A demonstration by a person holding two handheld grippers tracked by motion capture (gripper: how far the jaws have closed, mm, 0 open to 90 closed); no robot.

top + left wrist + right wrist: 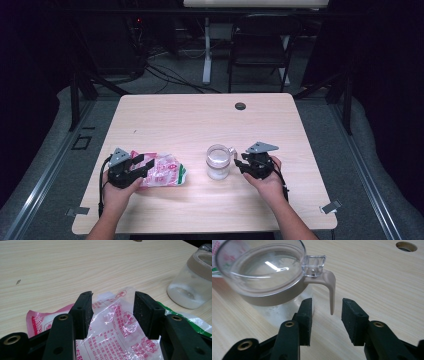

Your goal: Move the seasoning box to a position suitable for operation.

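You had two things on the table (200,115): one bag (162,172) at the front left and one jar (218,162) at the front centre, set apart with bare wood between them. The bag lay flat, near the front edge; the jar stood upright with its clear lid (262,267) shut and one tan lever (331,290) hanging down its side. The far half of the table was open, apart from one cable hole (240,106) near the back edge. Your left gripper (113,306) rested low over the bag's left end, pointing right, its jaws apart with the bag's crinkled film rising between them; I could not tell from the left gripper view whether the pads pressed it. Your right gripper (327,312) sat just right of the jar, pointing left at it, jaws apart and straddling the lever's tip; the pads stood clear of the lever on both sides. Both forearms came in from the front edge, each hand wrapped under its gripper, wrists low to the wood.
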